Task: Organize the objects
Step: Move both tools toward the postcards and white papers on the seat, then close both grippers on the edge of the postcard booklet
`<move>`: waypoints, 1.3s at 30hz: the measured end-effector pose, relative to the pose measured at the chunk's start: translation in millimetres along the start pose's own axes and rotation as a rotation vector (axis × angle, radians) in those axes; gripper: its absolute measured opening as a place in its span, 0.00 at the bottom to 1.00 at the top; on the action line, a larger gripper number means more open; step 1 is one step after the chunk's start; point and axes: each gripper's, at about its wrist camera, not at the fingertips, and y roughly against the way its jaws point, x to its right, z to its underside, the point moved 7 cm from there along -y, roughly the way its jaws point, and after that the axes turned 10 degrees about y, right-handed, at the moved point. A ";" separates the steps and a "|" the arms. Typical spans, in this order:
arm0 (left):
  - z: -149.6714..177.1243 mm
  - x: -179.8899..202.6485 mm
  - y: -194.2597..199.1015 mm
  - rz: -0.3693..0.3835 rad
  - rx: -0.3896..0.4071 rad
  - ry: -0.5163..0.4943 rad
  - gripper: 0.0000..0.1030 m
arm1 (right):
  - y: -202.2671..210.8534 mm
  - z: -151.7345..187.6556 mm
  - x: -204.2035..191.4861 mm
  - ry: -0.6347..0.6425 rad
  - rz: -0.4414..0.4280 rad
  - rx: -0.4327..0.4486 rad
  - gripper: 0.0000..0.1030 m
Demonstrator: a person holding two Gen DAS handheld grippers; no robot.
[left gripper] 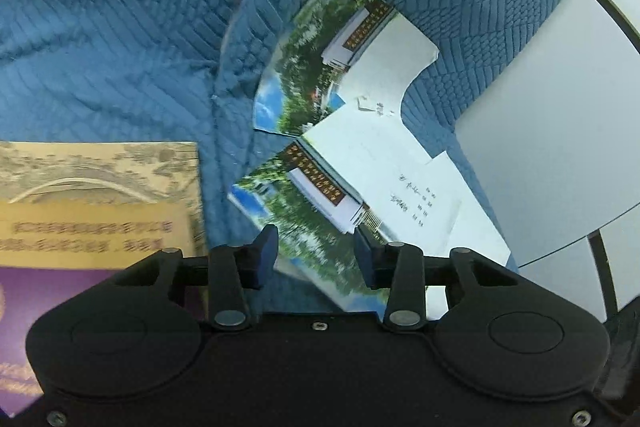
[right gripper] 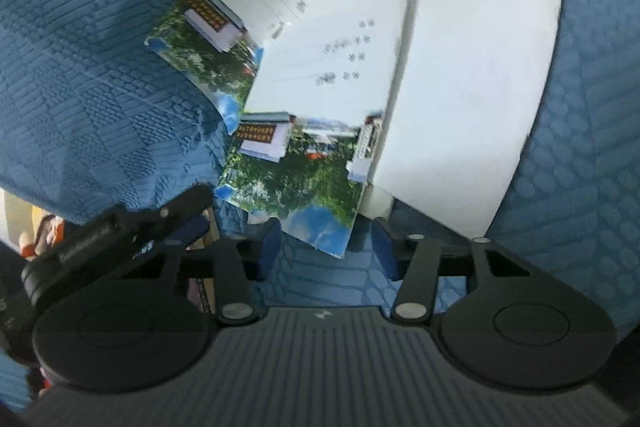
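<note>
Two booklets with a photo of trees, sky and a white building lie on a blue quilted cover. In the left wrist view the near booklet (left gripper: 320, 211) lies just ahead of my open left gripper (left gripper: 316, 247), its corner between the fingers; the far booklet (left gripper: 340, 59) lies beyond it. In the right wrist view the near booklet (right gripper: 304, 163) overlaps the far one (right gripper: 224, 27), and a white sheet (right gripper: 472, 83) lies to the right. My right gripper (right gripper: 324, 251) is open with the near booklet's corner just above the gap.
A tan booklet with a bridge drawing (left gripper: 96, 195) and a purple one (left gripper: 60, 307) lie left of my left gripper. A white round table (left gripper: 552, 131) with a dark rim sits at right. The left gripper body (right gripper: 104, 235) shows at left in the right wrist view.
</note>
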 end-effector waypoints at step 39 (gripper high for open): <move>-47.3 -61.8 14.3 0.347 -0.103 0.549 0.57 | 23.9 -35.9 -21.4 -0.196 -0.332 0.130 0.09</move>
